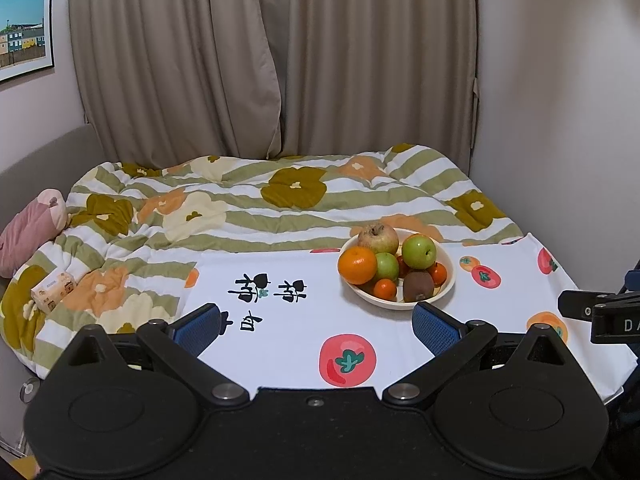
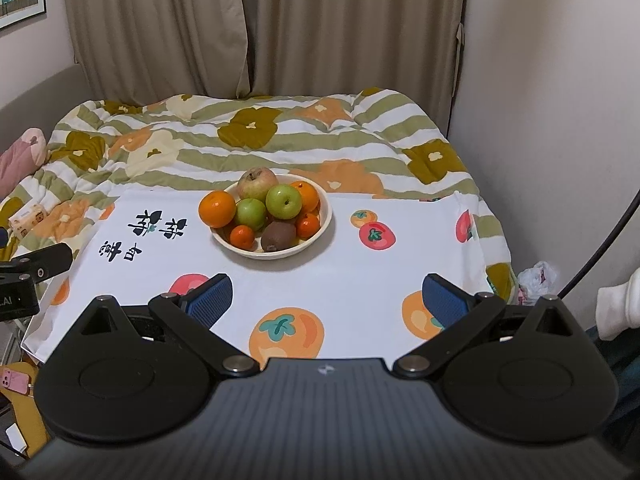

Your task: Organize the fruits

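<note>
A cream bowl (image 1: 447, 290) (image 2: 325, 222) stands on a white fruit-print cloth (image 1: 304, 328) (image 2: 340, 276). It holds a reddish apple (image 1: 378, 238) (image 2: 257, 182), two green apples (image 1: 419, 251) (image 2: 283, 201), a large orange (image 1: 357, 265) (image 2: 217, 208), small tangerines (image 1: 385, 289) (image 2: 242, 237) and a brown kiwi (image 1: 417, 286) (image 2: 278, 236). My left gripper (image 1: 316, 326) is open and empty, just short of the bowl. My right gripper (image 2: 328, 298) is open and empty, nearer than the bowl.
The cloth lies on a bed with a flowered quilt (image 1: 240, 204) (image 2: 248, 136). A tissue pack (image 1: 54, 288) (image 2: 29, 218) and a pink pillow (image 1: 32, 224) lie at the left. Curtains and walls stand behind. The other gripper's body shows at the frame edges (image 1: 600, 314) (image 2: 24, 276).
</note>
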A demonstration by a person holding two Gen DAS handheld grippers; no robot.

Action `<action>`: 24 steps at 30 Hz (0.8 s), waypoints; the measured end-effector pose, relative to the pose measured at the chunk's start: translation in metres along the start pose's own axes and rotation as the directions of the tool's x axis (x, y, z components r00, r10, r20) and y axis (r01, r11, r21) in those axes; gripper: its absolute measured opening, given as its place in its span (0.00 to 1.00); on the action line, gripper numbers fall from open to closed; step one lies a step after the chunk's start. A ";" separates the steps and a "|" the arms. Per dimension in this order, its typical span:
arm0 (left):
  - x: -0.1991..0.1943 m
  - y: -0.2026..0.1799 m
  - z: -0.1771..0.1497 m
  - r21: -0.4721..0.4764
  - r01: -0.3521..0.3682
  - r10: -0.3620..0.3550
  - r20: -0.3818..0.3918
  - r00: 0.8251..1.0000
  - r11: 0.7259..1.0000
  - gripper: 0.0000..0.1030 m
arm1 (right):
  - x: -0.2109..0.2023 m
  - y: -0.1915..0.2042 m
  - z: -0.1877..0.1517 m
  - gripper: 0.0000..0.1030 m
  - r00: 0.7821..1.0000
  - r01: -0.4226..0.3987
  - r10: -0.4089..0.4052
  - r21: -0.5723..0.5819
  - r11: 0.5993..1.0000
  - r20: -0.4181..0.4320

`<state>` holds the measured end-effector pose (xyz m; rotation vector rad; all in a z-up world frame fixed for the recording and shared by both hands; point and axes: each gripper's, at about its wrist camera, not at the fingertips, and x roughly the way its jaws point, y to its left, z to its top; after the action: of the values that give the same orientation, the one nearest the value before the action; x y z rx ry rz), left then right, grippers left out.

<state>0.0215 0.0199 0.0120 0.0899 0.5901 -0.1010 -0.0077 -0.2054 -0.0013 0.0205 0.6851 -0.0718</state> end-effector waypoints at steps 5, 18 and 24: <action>0.000 0.000 0.000 0.001 0.000 0.000 -0.002 1.000 1.000 1.00 | 0.000 0.001 0.000 1.00 1.000 0.001 -0.001 0.005 1.000 -0.004; 0.000 0.000 -0.001 0.001 0.000 0.000 -0.001 1.000 1.000 1.00 | 0.002 0.002 0.000 1.00 1.000 0.008 -0.007 0.019 1.000 -0.011; 0.001 0.001 -0.003 0.010 0.007 -0.007 -0.005 1.000 1.000 1.00 | 0.003 0.002 0.000 1.00 1.000 0.009 -0.009 0.023 1.000 -0.013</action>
<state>0.0210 0.0213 0.0093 0.0980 0.5951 -0.1102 -0.0053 -0.2035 -0.0032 0.0396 0.6969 -0.0883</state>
